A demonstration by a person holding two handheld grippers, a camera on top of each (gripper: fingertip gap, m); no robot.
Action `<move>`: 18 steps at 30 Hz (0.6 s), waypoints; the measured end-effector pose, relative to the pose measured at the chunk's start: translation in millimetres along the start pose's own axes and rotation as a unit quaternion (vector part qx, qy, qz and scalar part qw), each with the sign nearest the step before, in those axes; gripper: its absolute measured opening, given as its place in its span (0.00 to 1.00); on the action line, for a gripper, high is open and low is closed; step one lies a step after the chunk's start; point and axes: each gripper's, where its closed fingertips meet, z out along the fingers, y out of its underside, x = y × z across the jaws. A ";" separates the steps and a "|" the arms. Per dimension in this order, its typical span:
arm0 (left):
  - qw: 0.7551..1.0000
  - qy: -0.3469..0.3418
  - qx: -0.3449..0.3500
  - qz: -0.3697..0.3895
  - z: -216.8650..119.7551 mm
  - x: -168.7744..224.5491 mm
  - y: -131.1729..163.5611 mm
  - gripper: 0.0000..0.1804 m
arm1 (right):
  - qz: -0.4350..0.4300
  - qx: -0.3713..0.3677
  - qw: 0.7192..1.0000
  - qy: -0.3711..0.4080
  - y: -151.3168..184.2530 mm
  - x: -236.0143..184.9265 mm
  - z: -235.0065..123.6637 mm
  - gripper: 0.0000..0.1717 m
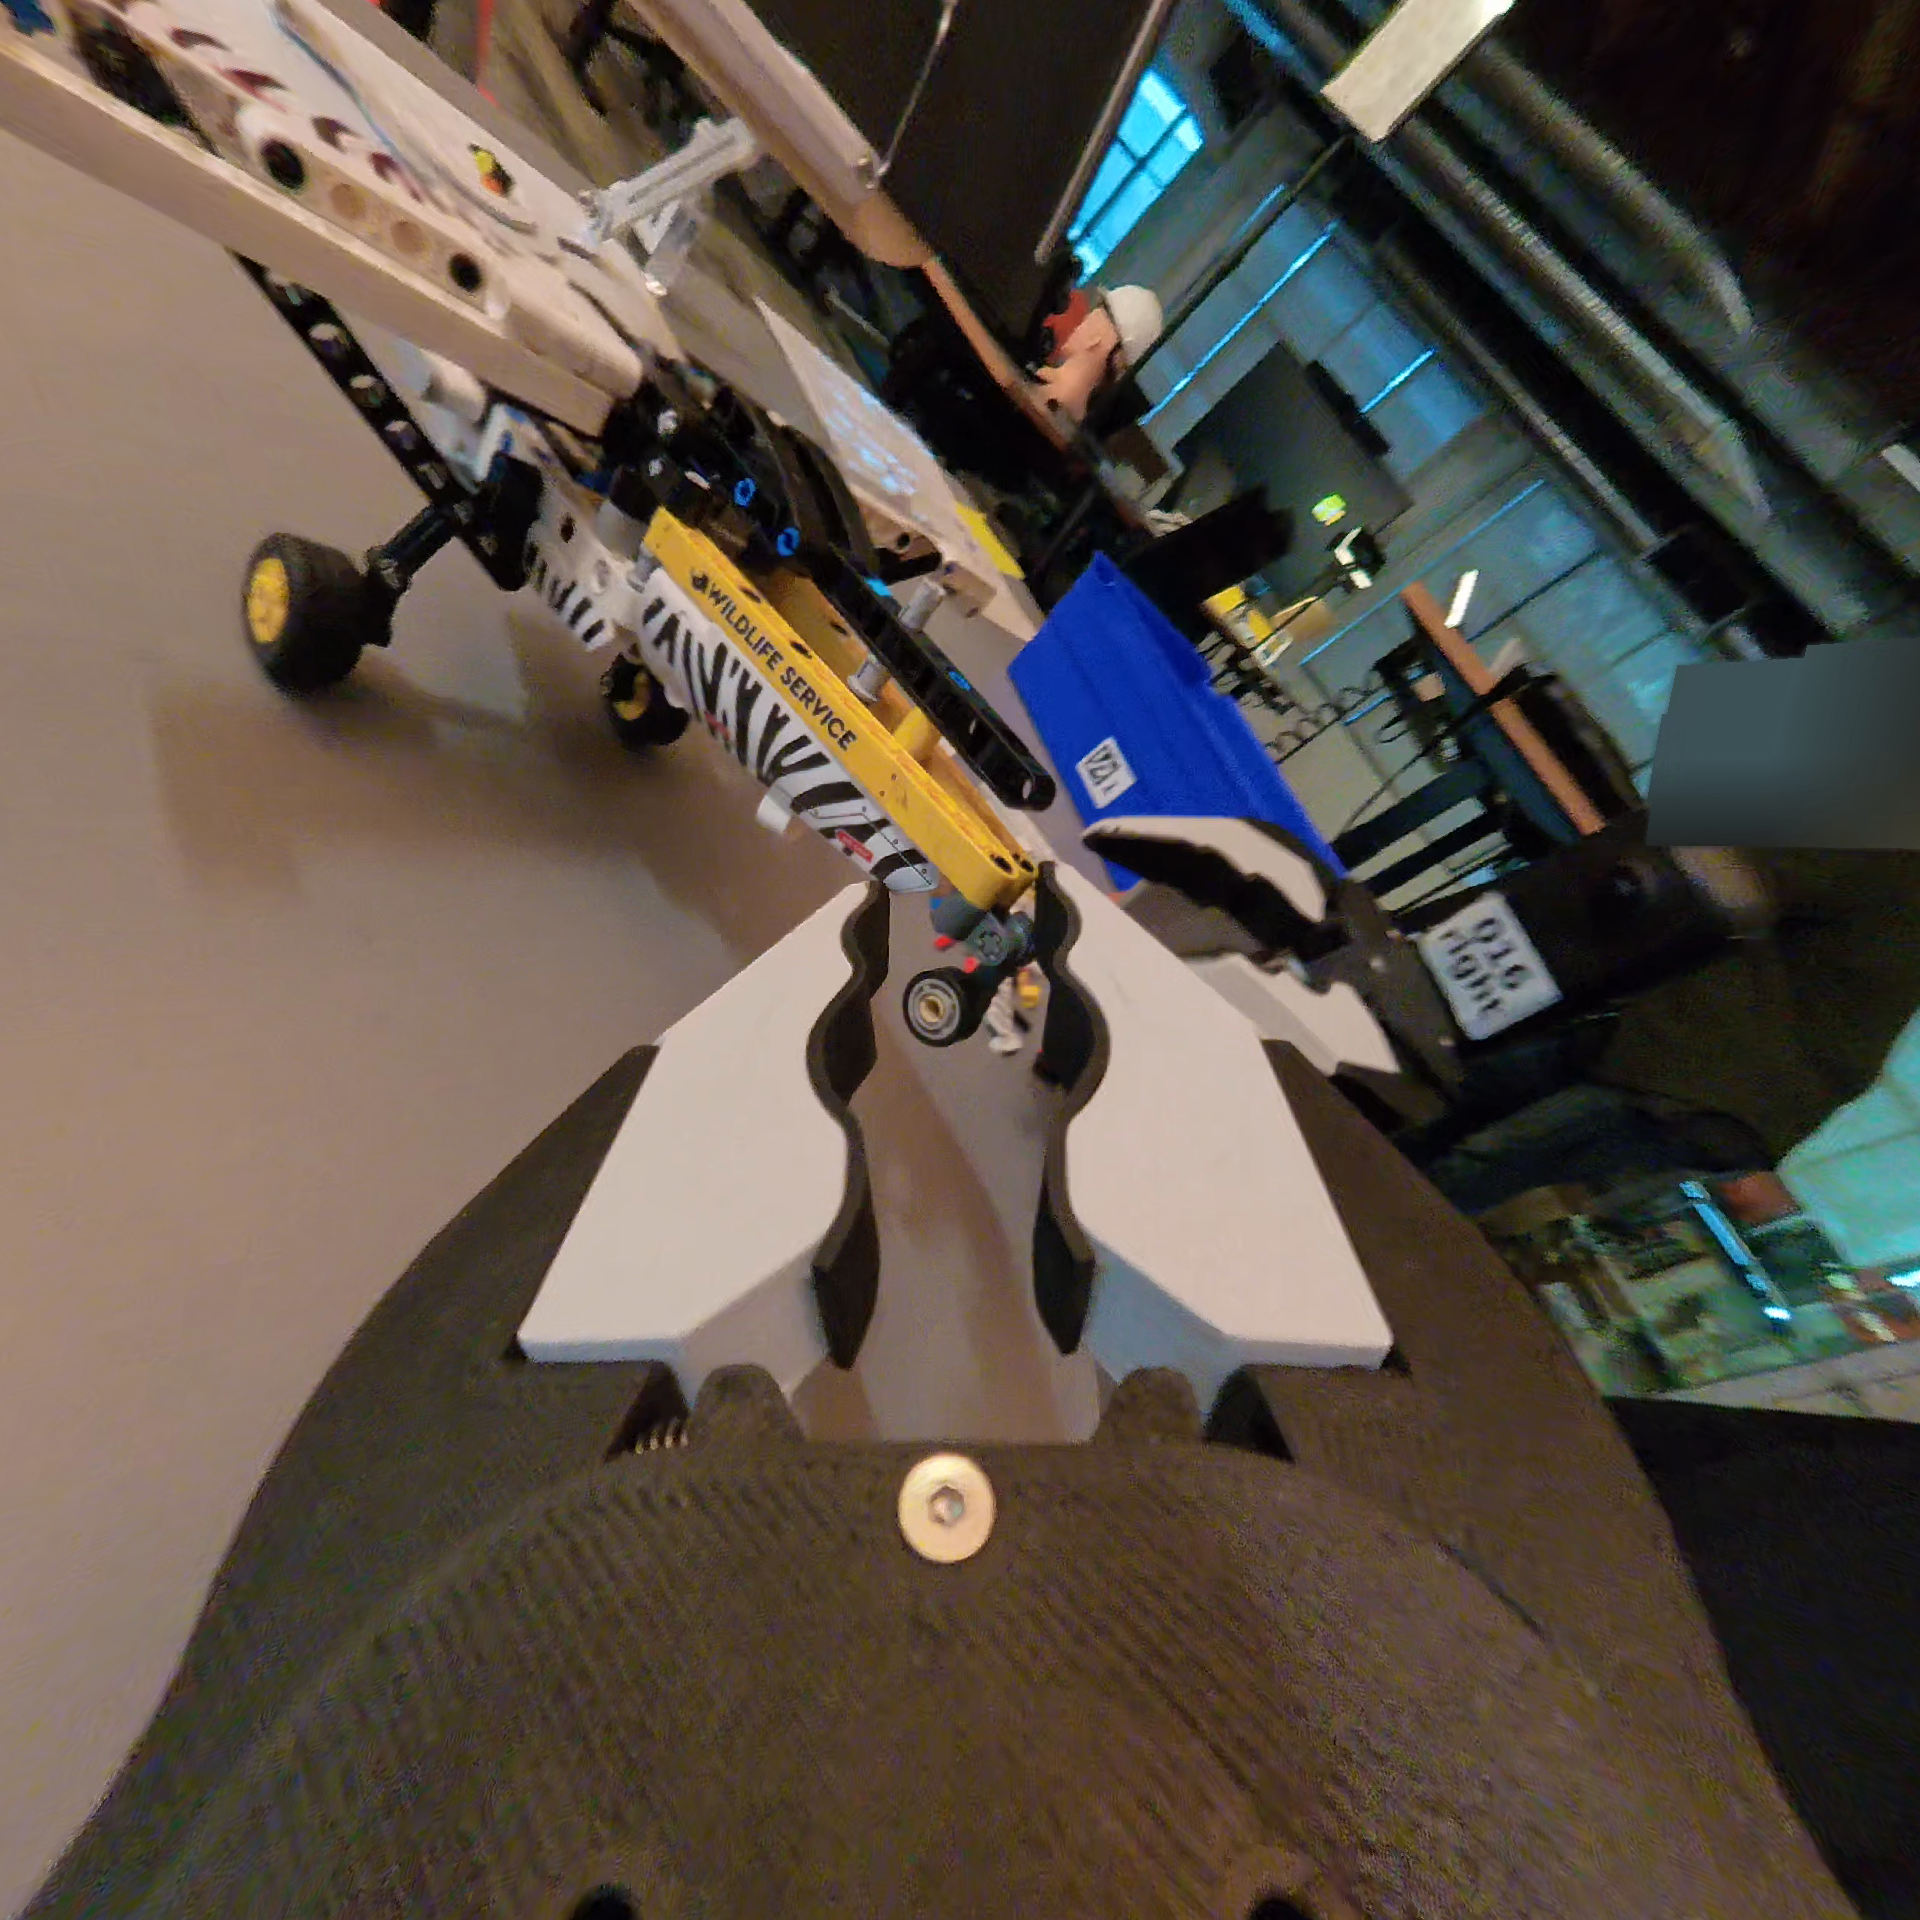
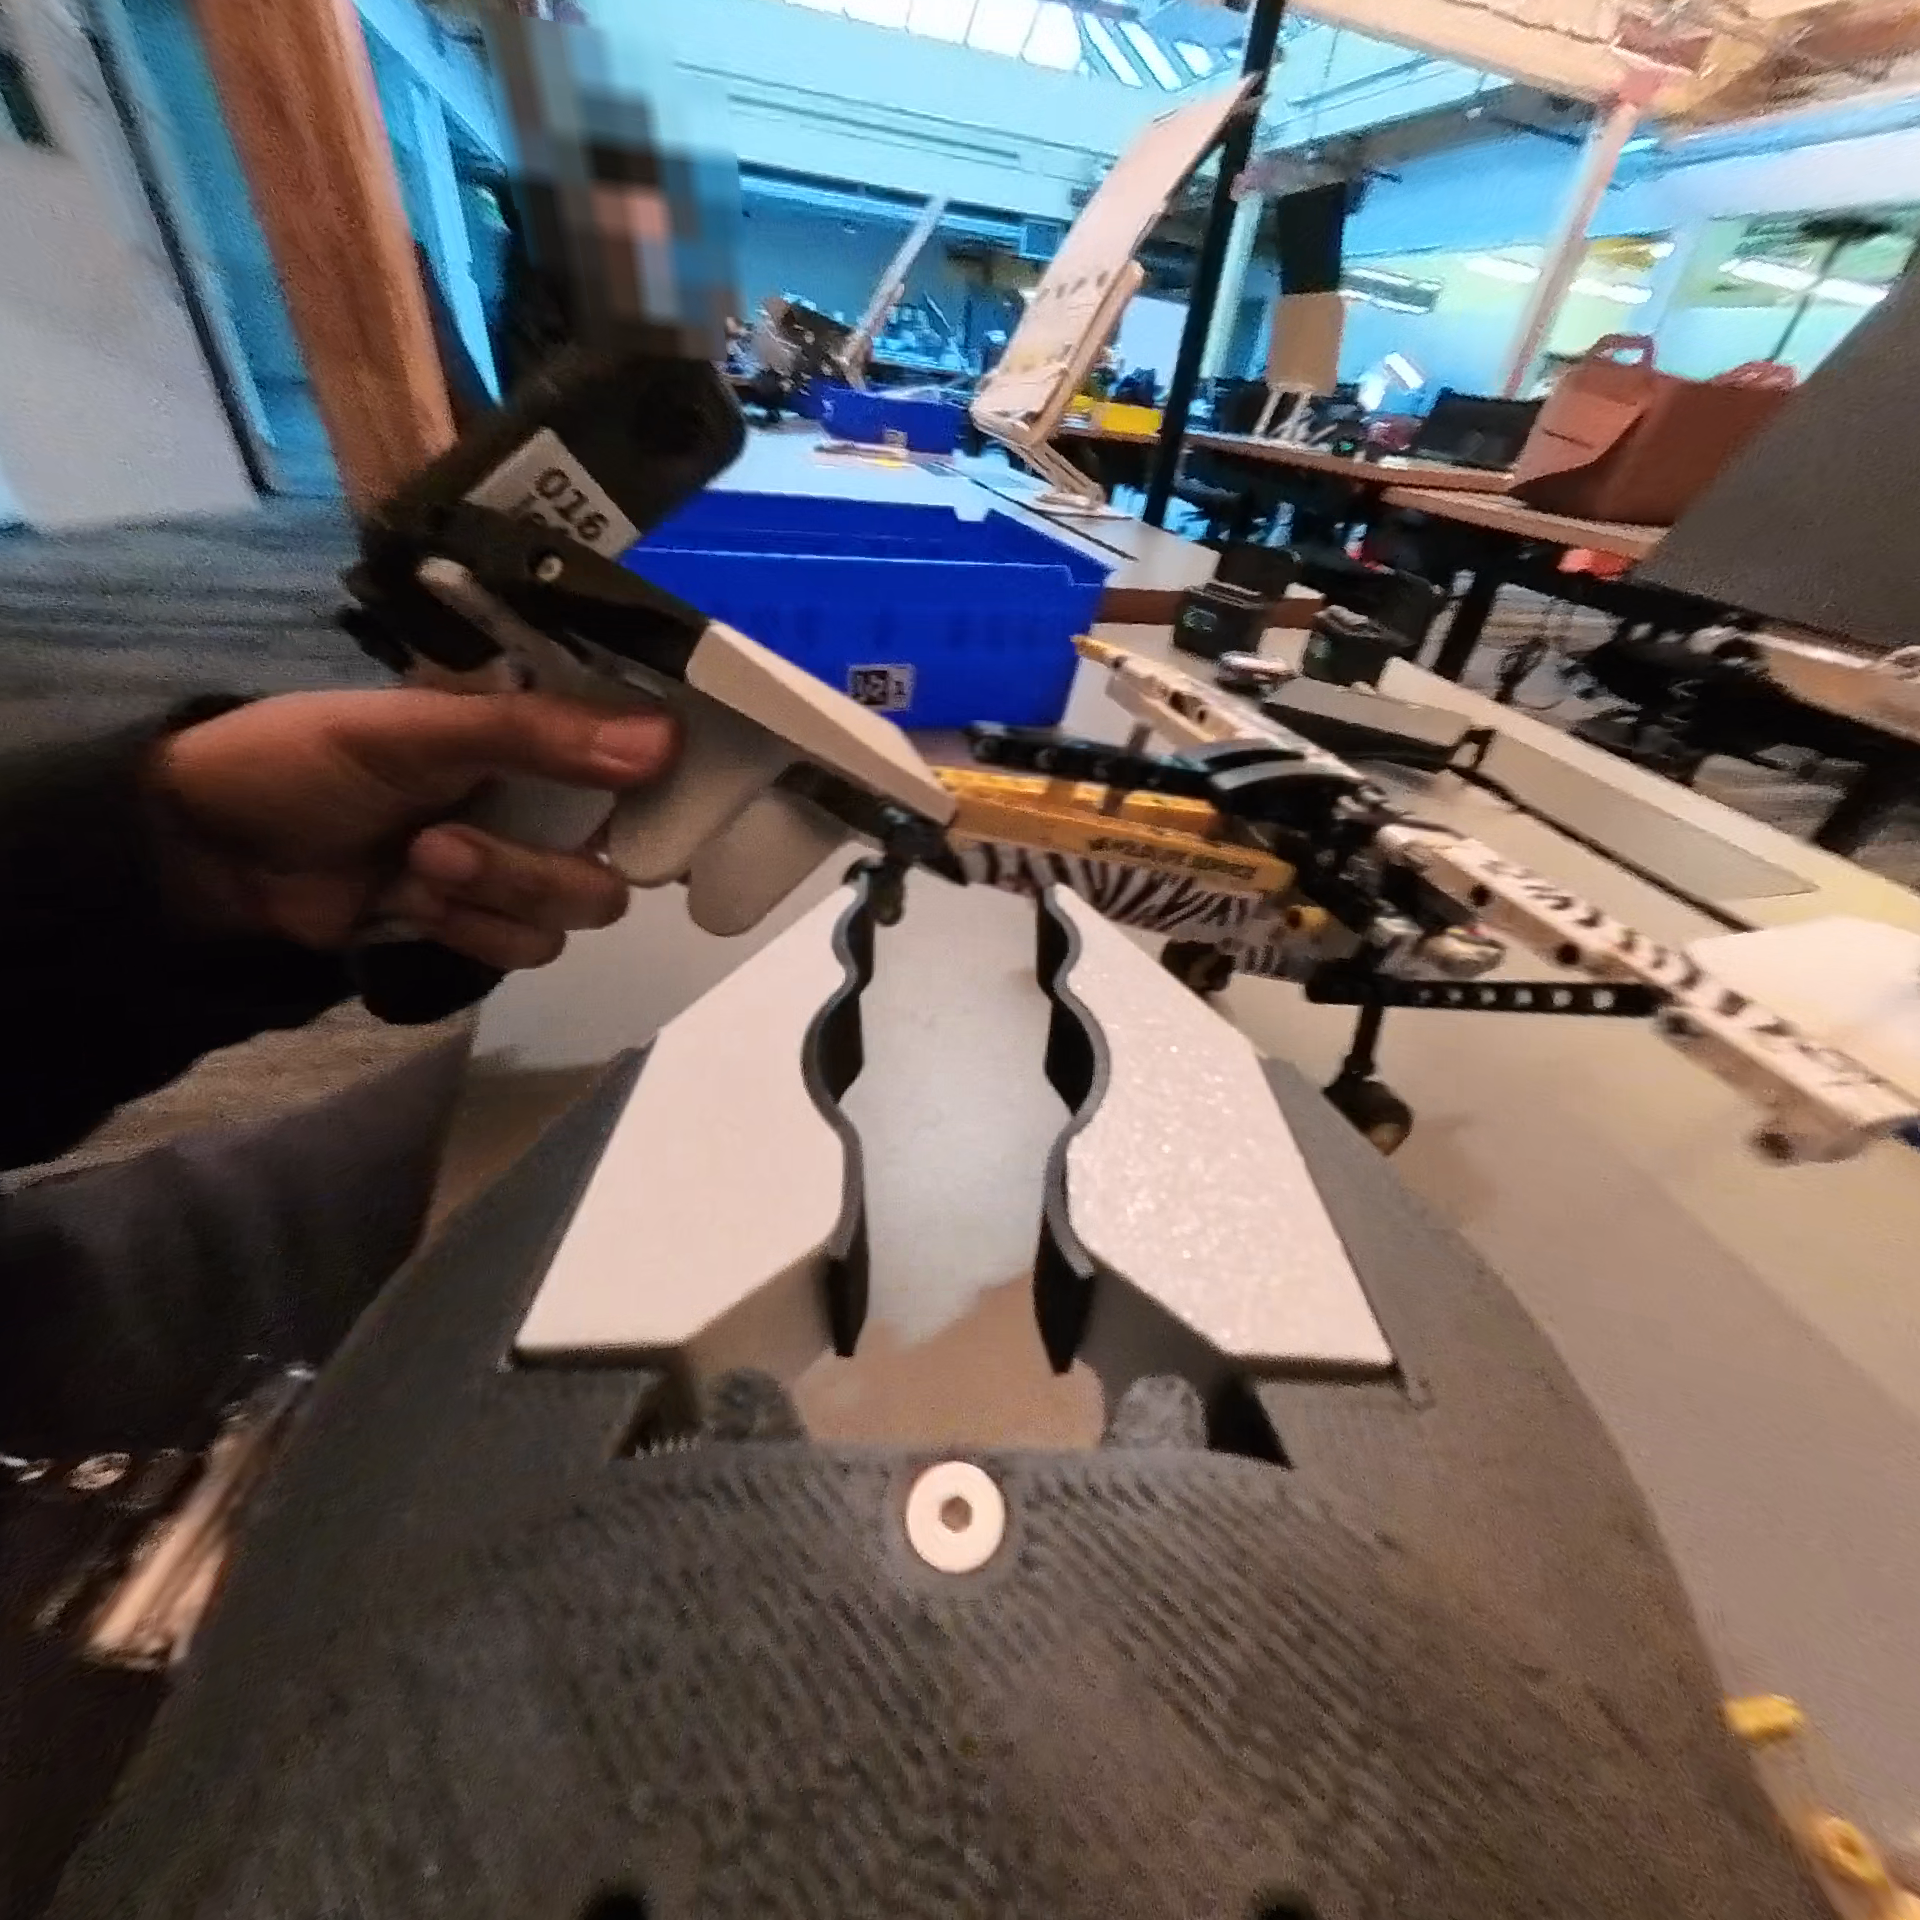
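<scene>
Plainly, the left gripper has the only hold. Its fingers are drawn in on the tail end of the brick-built plane, and only the very tips meet it. One tip lies against the end of the yellow beam and the other against the zebra-striped panel beside it. The small tail wheel hangs just beneath, between the fingers but not pinched.

The plane stands on the grey table and stretches away from that gripper, its wing far off at the other end. A blue bin sits beyond it on the right.

The right gripper hovers near the plane's side with its fingers spread and nothing between them, the striped belly just past its right tip. The hand wrapped round the left gripper's handle shows on the left.

In my judgement a tip hold at the end of so long a model is weak (the wing gives it leverage). It is best kept square on both parts, with steady pressure and no twisting.
</scene>
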 end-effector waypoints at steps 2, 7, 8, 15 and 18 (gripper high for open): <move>0.999 0.035 0.003 -0.026 2.2 10.5 -2.5 0.13 | 0.031 -0.011 0.999 -0.017 5.1 -3.5 2.4 0.19; 0.996 0.074 -0.006 -0.052 14.6 24.5 2.0 0.12 | 0.134 0.006 0.989 -0.068 1.6 -5.4 3.2 0.17; 0.996 0.075 -0.007 -0.053 16.8 24.3 2.9 0.12 | 0.158 0.016 0.984 -0.081 -0.8 -5.2 1.8 0.14; 0.975 0.189 0.007 -0.118 17.5 50.3 -1.7 0.10 | 0.230 0.089 0.962 -0.116 -20.9 5.7 -19.5 0.03; 0.959 0.237 0.013 -0.155 15.5 58.3 -3.3 0.09 | 0.244 0.112 0.954 -0.134 -27.7 4.4 -25.1 0.03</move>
